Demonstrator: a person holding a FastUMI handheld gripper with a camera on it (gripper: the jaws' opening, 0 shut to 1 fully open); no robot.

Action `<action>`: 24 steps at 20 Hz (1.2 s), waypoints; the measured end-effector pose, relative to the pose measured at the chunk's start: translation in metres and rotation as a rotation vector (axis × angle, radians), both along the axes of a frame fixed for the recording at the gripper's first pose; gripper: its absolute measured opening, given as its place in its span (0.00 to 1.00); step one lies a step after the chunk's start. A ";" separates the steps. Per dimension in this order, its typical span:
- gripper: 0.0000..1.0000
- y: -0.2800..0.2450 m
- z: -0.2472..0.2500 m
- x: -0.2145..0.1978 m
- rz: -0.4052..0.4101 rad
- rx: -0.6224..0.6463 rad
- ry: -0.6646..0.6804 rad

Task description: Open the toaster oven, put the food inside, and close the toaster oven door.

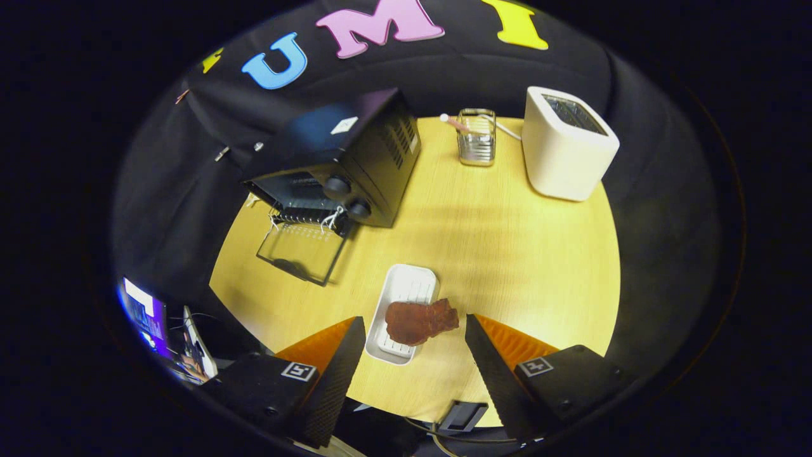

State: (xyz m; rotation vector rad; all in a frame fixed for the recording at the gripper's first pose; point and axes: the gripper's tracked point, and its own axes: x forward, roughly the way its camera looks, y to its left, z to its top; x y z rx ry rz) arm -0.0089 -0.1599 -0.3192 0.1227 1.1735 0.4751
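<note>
- On the round wooden table (pixel 507 254), seen from above, we find a black toaster oven (pixel 355 158) at the far left, its glass door (pixel 298 251) dropped flat onto the tabletop and its two knobs (pixel 347 197) facing us.
- Nearer to us, between the fingers and just ahead of them, we see a white ridged tray (pixel 406 289) carrying a reddish-brown piece of food (pixel 419 322); the food overhangs the tray's right rim.
- Our gripper (pixel 415 333) hovers above that tray with its fingers spread wide, one on each side of the food and touching nothing.
- Farther back, past the middle of the table, we note a small wire holder (pixel 477 143) with a pale-tipped stick (pixel 458 122) leaning in it.
- Just right of the holder stands a white slot toaster (pixel 564 149), well apart from the oven.
</note>
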 end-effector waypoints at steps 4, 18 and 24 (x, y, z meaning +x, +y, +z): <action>0.87 0.000 -0.041 0.007 0.039 0.032 0.101; 0.15 0.004 -0.047 0.010 -0.052 0.235 0.168; 0.15 0.009 0.015 0.000 -0.132 0.249 -0.004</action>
